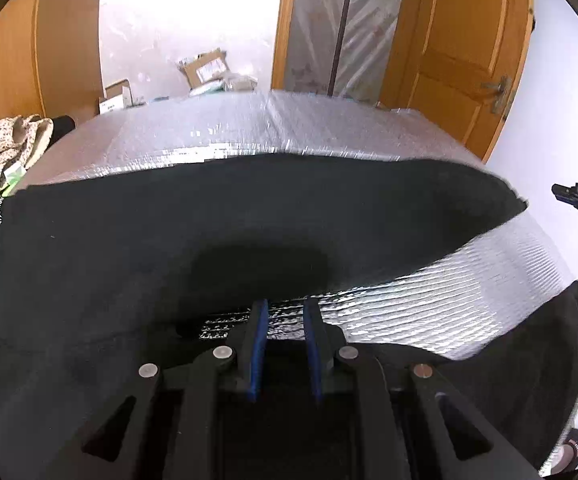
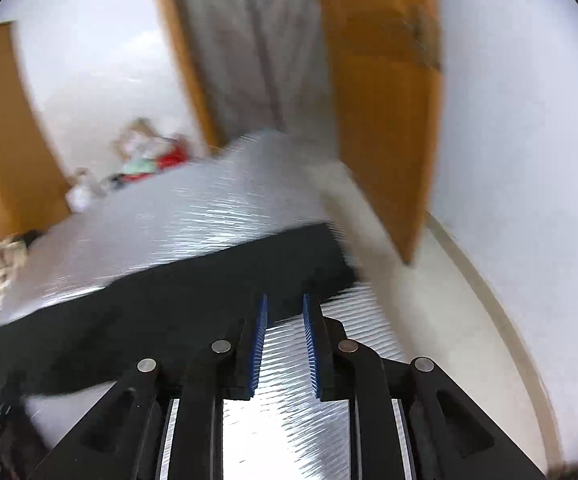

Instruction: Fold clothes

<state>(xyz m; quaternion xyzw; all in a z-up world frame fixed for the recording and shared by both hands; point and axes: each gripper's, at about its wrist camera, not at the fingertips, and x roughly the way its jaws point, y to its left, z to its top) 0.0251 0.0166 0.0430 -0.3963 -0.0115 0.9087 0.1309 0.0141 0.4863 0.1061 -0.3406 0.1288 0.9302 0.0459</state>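
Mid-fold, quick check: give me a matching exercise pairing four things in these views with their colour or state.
Things:
1. black garment
2. left hand-held gripper
3. door
4. table cover

Colour or state:
A. silvery and shiny
B. open, nothing between its fingers
C. spread on the table cover
D. orange-brown wood

Pairs: 1-C, 2-B, 3-D, 4-A

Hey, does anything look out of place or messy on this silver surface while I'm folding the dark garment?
The dark garment lies askew, one corner reaching the silver surface's right edge. Loose clothes sit heaped at the surface's far left. Both grippers, left and right, are open and empty.
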